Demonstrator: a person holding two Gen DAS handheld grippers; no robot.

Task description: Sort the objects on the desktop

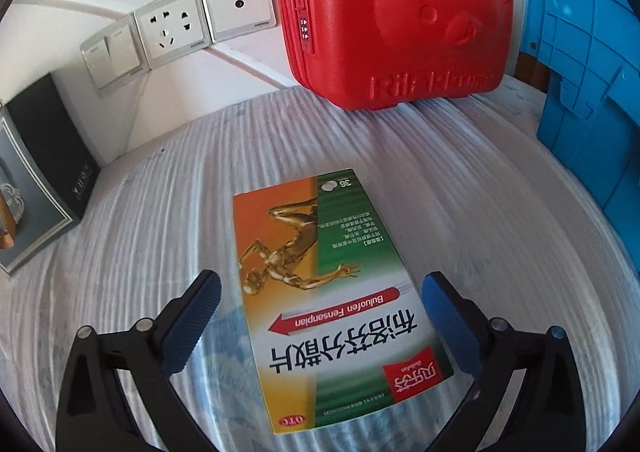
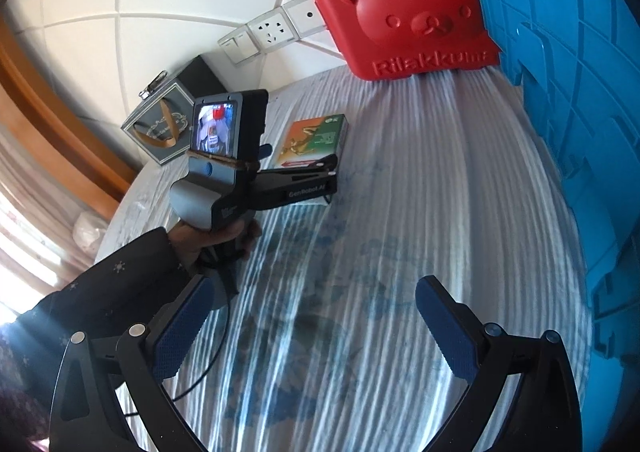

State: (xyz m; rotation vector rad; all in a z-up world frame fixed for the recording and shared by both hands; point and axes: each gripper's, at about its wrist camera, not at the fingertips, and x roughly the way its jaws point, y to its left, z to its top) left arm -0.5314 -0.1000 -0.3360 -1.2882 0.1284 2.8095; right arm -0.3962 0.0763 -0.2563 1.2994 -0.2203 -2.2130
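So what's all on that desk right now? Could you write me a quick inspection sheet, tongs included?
Surface: striped white cloth with a faint blue print covers the desk.
Job's things: flat medicine box, orange and green, lies face up between the left tongs' fingers, not gripped.
Clutter: red bear-face case standing by the wall; blue plastic crate to the right; dark gift box on the left.
Grippers: left tongs wide open, straddling the box; right tongs open, empty, above bare cloth.
Cables: thin black cable trailing below the left tongs' handle.
Surroundings: white wall with switch and socket plates; sleeved hand holding the left tongs.
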